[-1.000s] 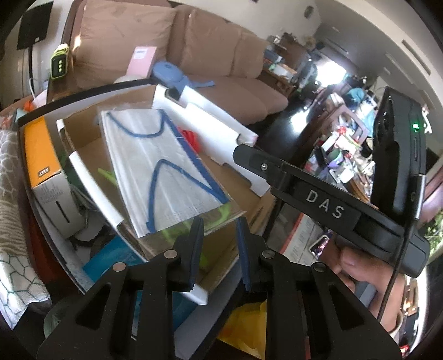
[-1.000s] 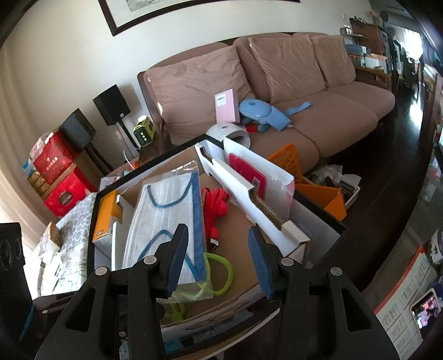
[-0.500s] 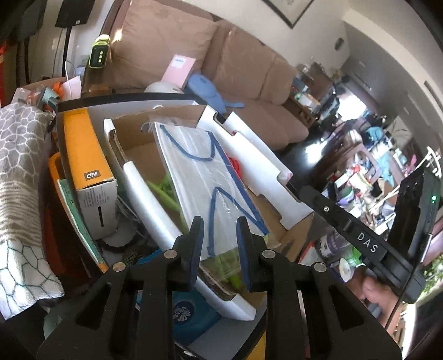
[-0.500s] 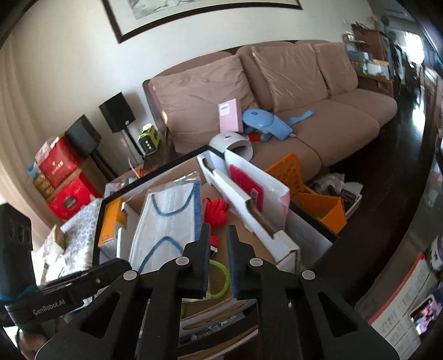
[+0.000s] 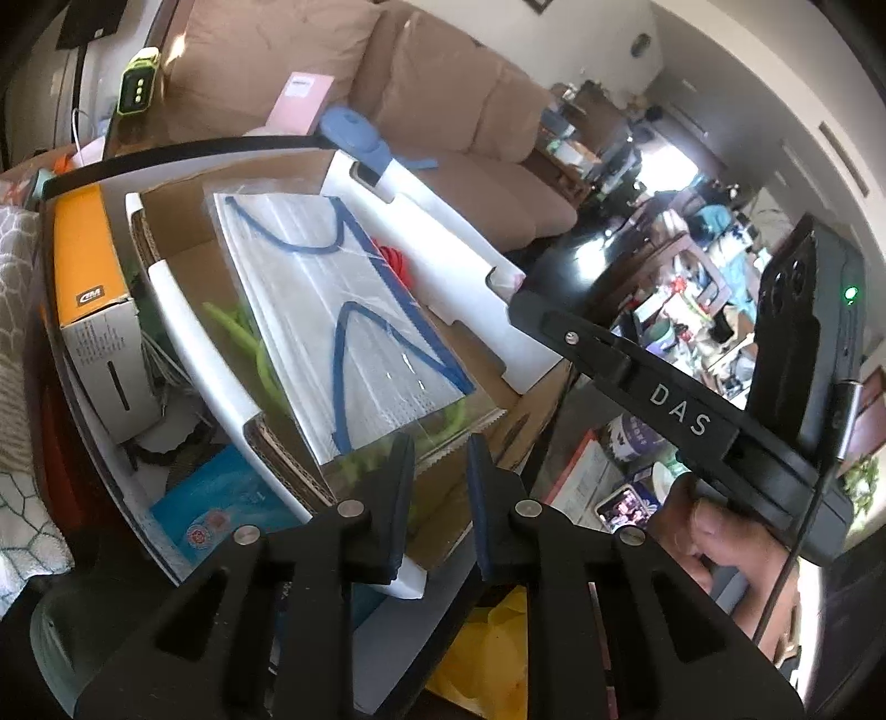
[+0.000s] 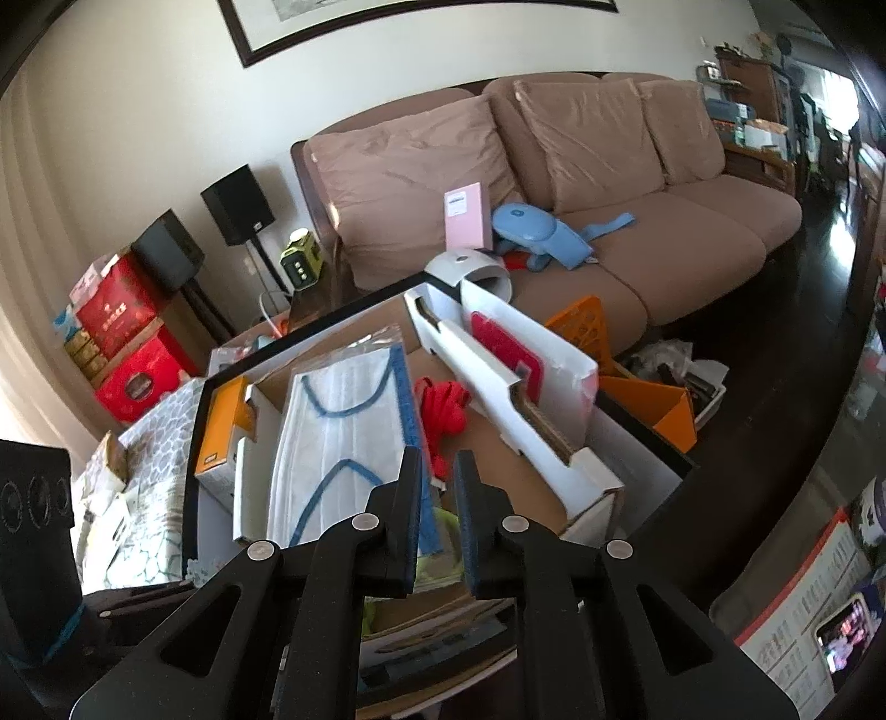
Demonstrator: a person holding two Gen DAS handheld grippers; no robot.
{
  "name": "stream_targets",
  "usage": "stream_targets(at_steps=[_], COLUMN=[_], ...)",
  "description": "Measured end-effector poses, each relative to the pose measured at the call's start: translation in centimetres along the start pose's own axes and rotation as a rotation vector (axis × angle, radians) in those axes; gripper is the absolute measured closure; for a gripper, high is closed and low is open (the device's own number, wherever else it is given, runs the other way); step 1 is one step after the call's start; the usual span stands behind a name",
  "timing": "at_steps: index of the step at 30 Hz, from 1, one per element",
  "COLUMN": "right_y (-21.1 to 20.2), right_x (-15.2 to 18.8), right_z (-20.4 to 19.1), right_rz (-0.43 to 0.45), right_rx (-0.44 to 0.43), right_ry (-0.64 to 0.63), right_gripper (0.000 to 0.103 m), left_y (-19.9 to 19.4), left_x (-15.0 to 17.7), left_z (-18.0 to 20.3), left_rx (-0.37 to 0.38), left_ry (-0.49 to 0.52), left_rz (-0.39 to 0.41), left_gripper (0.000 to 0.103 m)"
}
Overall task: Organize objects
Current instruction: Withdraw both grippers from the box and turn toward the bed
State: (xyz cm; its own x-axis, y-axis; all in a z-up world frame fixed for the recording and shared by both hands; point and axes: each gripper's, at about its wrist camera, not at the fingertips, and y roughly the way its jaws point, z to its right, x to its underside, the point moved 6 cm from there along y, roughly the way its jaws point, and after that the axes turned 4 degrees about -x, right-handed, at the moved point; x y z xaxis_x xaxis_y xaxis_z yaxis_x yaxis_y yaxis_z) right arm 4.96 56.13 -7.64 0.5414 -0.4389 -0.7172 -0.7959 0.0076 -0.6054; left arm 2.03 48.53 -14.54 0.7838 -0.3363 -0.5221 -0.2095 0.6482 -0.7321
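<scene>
Left wrist view: the left tool (image 5: 440, 451) is closing, its pads near the crinkly clear bag of pleated white face masks (image 5: 343, 310), nothing visibly pinched. The bag lies flat in the open corrugated cardboard box (image 5: 183, 327). The right tool (image 6: 437, 471) is opening, empty.

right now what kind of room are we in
Most likely a lived-in home living room: a long brown cushioned sofa, a dark-framed picture on the wall, and black speakers on stands beside stacked red gift boxes.
</scene>
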Motion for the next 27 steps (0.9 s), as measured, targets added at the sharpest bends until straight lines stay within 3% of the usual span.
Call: stream_targets(at_steps=[9,22,27], right_y=[-0.9,-0.6,-0.1], right_x=[-0.4,0.0,0.2], right_z=[0.6,-4.6,-4.9], right_rz=[0.009,-0.017,-0.029], right_rx=[-0.06,-0.106,-0.095], right_ry=[0.067,-0.03,-0.046], right_gripper=[0.09,0.09,0.086], left_y=[-5.2,-12.3,-15.1], left_x=[2.3,1.3,2.3], left_z=[-2.6,-10.6,-14.0], left_rx=[-0.011,-0.258,-0.304], left_ry=[-0.025,-0.079,-0.122], left_rz=[0.015,0.194,0.226], left_gripper=[0.087,0.087,0.085])
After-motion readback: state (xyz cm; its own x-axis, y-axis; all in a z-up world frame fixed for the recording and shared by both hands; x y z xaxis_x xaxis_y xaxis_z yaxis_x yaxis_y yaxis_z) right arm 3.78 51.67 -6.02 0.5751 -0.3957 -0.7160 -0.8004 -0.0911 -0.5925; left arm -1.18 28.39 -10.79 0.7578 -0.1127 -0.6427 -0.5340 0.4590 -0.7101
